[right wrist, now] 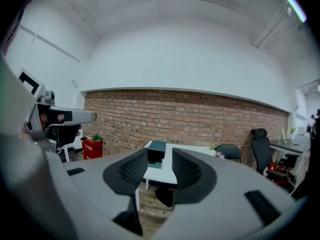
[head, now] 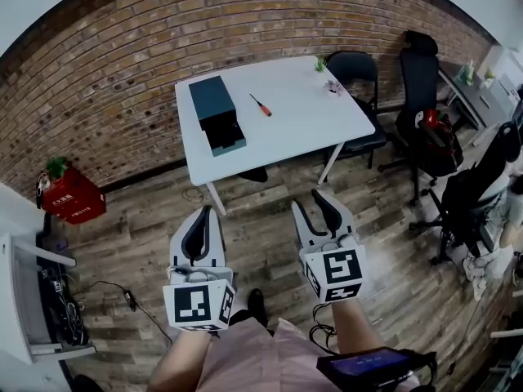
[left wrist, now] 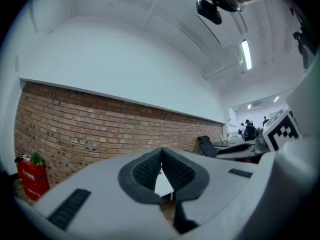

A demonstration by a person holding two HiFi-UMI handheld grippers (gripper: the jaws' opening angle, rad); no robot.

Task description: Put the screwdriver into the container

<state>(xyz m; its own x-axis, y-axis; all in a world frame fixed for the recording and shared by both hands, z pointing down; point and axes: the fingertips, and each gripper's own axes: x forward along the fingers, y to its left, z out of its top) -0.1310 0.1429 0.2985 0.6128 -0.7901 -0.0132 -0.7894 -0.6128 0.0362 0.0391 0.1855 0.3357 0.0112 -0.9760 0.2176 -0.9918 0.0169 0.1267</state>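
Lying near the middle of the white square table (head: 315,121), where the dark teal box-shaped container (head: 215,109) also sits, the orange-handled screwdriver (head: 261,105) is well apart from the left gripper (head: 205,212), jaws pressed together on nothing, and the right gripper (head: 307,199), jaws parted and empty.

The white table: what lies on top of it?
On the table are a dark container, a red-handled screwdriver beside it, and a small plant at the far corner. The container's inside cannot be seen.
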